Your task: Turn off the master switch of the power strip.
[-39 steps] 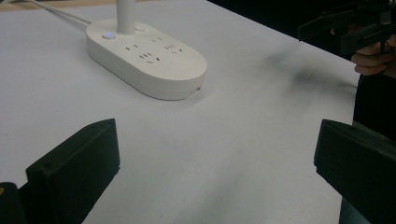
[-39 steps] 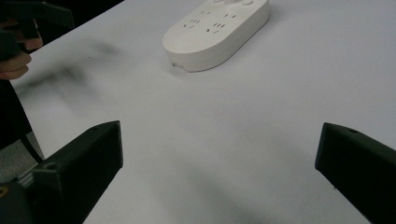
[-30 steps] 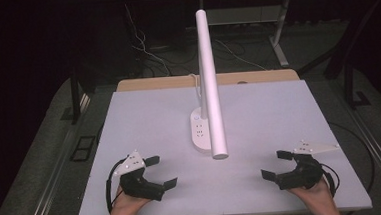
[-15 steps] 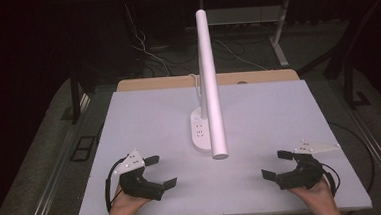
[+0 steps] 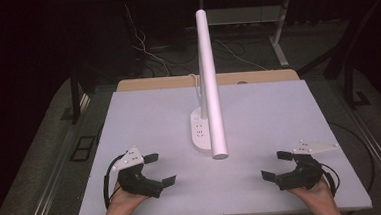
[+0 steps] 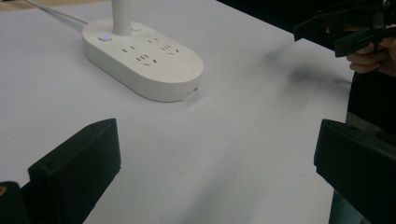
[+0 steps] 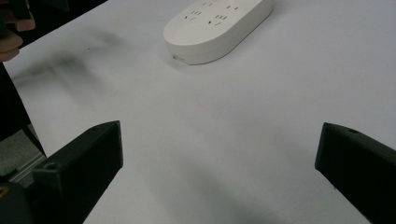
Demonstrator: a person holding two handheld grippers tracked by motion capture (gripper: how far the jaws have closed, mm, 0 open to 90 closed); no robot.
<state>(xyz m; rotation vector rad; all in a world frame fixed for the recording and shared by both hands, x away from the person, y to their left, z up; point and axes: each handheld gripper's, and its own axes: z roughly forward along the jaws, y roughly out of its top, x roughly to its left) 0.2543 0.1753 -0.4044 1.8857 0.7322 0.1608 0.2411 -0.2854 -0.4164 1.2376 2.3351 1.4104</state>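
Standing mid-frame on the tabletop [image 5: 279, 112], the lamp [image 5: 209, 76] looked rigid, smooth and top-heavy, best gripped at its oval socket base [image 6: 144, 60], while left tongs [image 5: 155, 170] and right tongs [image 5: 277, 166] gaped wide, empty.

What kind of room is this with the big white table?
Probably a lab or workshop for recording hand tasks. A plain white table holds just a white lamp on a base with plug sockets, cables trail over the dark floor behind, and a person holds a left claw and right claw.
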